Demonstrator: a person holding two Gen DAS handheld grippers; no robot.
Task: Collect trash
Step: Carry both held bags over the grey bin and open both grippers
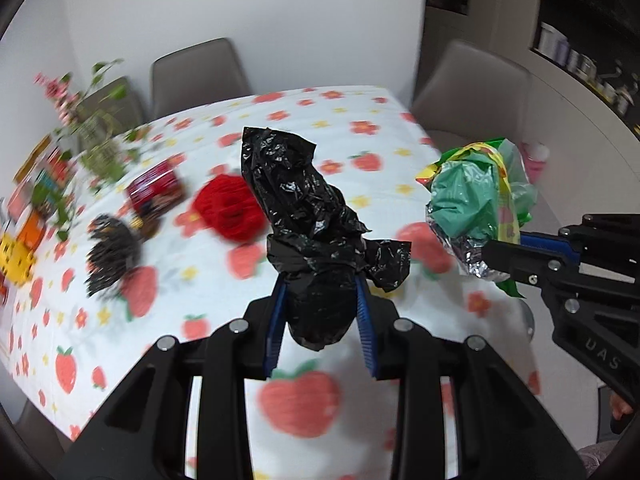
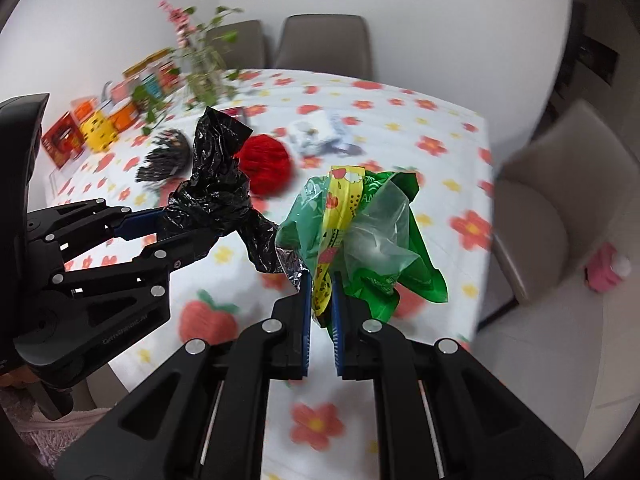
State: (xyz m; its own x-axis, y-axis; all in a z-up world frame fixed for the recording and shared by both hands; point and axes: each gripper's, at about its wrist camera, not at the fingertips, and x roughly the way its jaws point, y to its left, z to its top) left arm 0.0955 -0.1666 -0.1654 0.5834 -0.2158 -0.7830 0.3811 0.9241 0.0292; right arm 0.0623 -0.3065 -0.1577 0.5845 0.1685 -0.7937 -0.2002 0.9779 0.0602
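Observation:
My left gripper (image 1: 320, 284) is shut on a crumpled black plastic bag (image 1: 298, 200), which sticks up above the flowered tablecloth (image 1: 224, 360). In the right wrist view the same left gripper (image 2: 188, 224) comes in from the left with the black bag (image 2: 216, 184). My right gripper (image 2: 322, 280) is shut on a bundle of green, yellow and foil wrappers (image 2: 360, 232). That right gripper (image 1: 492, 256) and the wrapper bundle (image 1: 472, 200) appear at the right of the left wrist view. Both bundles hang in the air above the table.
On the table lie a red pom-pom ball (image 1: 228, 208), a black spiky ball (image 1: 112, 256), a red box (image 1: 156, 190), crumpled white paper (image 2: 320, 136), a potted plant (image 2: 204, 60) and colourful boxes (image 2: 96, 128). Grey chairs (image 1: 200, 72) stand around the table. A pink object (image 2: 604, 272) lies on the floor.

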